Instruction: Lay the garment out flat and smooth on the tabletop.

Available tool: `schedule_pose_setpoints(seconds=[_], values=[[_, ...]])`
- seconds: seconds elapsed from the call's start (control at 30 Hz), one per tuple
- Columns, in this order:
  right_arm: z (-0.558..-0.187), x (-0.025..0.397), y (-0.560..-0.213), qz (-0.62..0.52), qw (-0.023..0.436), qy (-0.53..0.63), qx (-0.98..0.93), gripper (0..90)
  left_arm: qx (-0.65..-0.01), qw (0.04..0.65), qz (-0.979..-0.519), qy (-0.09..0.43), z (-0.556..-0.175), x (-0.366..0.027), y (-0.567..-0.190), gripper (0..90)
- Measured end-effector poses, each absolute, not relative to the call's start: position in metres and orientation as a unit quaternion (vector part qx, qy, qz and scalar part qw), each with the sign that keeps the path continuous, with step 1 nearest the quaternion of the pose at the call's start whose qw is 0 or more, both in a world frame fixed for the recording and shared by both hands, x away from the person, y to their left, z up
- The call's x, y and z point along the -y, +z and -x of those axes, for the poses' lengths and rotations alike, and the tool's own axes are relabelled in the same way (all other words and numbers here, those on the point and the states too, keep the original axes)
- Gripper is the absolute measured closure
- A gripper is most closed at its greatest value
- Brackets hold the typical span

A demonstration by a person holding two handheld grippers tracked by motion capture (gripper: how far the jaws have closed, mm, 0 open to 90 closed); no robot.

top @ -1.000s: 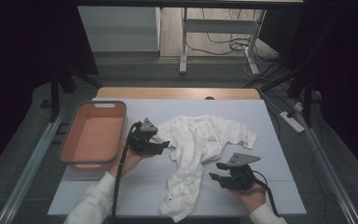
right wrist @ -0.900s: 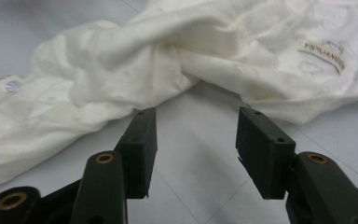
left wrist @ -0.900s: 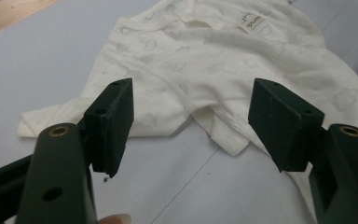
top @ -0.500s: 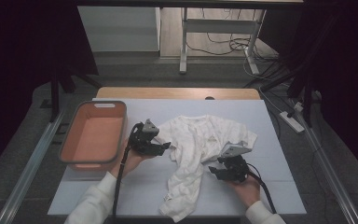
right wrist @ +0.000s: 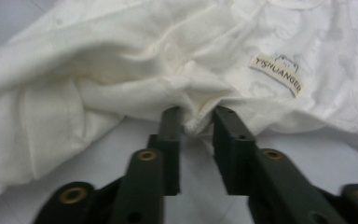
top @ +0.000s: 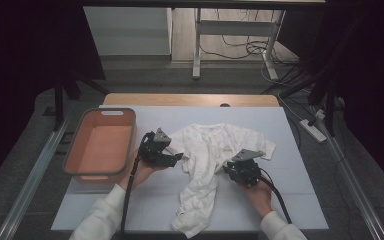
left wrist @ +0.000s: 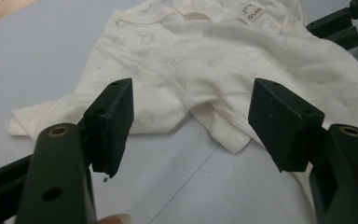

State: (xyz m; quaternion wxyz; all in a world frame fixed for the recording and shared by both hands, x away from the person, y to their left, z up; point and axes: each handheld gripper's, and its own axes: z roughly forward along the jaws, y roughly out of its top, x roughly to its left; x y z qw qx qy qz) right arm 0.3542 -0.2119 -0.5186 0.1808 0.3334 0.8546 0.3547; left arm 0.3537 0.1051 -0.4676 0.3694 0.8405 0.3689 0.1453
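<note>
Here, one white garment — right gripper pinching its hem, left gripper spread.

The right gripper has moved in from the tabletop's right side and now pinches the crumpled white cotton shirt's edge.

A counter with a pale grey-blue top is carrying everything here, and a strip of bare wood is showing along its far edge. A white garment is lying crumpled across the middle of the counter, its lower part trailing toward the near edge and a small label facing up near its right side. An orange-pink tub is sitting on the counter's left edge, well apart from the garment.
</note>
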Motion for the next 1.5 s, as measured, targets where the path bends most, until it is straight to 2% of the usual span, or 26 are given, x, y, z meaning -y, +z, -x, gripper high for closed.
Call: schedule_pose_setpoints(seconds=[0.1, 0.2, 0.57, 0.9, 1.5], values=[[-0.355, 0.211, -0.517, -0.326, 0.182, 0.36, -0.855, 84.9, -0.369, 0.369, -0.841, 0.145, -0.354, -0.106, -0.467, 31.8], [-0.355, 0.21, -0.516, -0.32, 0.184, 0.36, -0.857, 86.7, -0.369, 0.369, -0.841, 0.146, -0.354, -0.106, -0.467, 31.8], [-0.347, 0.226, -0.489, -0.318, 0.191, 0.395, -0.841, 88.4, -0.37, 0.371, -0.838, 0.15, -0.354, -0.11, -0.466, 31.8], [-0.341, 0.229, -0.458, -0.307, 0.225, 0.431, -0.818, 88.4, -0.377, 0.372, -0.835, 0.149, -0.357, -0.113, -0.467, 31.8], [-0.388, 0.188, -0.467, -0.297, 0.203, 0.425, -0.831, 88.2, -0.377, 0.37, -0.836, 0.147, -0.357, -0.113, -0.468, 31.8]])
